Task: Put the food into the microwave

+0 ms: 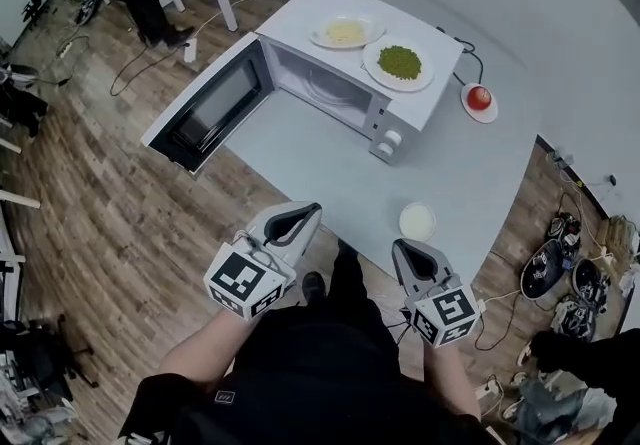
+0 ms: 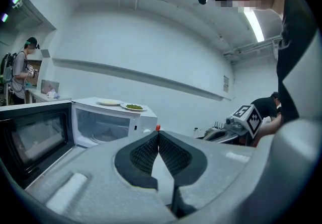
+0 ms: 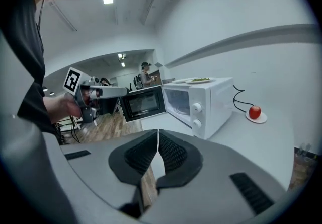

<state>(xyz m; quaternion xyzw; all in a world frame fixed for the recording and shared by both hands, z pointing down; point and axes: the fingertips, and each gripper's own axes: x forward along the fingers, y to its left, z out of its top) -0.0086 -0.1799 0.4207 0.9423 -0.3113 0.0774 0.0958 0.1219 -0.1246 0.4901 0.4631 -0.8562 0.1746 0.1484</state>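
The white worktop (image 1: 330, 173) stretches away from the person, and at its far end sits the microwave (image 1: 295, 23), its door (image 1: 205, 103) swung wide to the left and the cavity (image 1: 325, 88) open toward the near edge. The food is not in it yet: up on the microwave's roof sit two plates, the plate of green food (image 1: 399, 63) toward the right and front, the plate of pale food (image 1: 346, 32) just beside it, further back and left. Off to the right, an apple (image 1: 480, 96) rests on its own little saucer, and a small white dish (image 1: 417, 221) stands on the worktop just ahead of the right tongs (image 1: 408, 251). Both tongs hang low at the near edge, close to the person's body. The left tongs (image 1: 300, 218) have their pads pressed together with nothing between, and the right tongs are likewise closed and empty. Everything turns on this: the plates lie straight ahead and higher, well apart from both tongs. The green plate looks nearer the right hand, while the open door flanks the left hand's path. Being round, either plate likely wants a pinch at its near rim.
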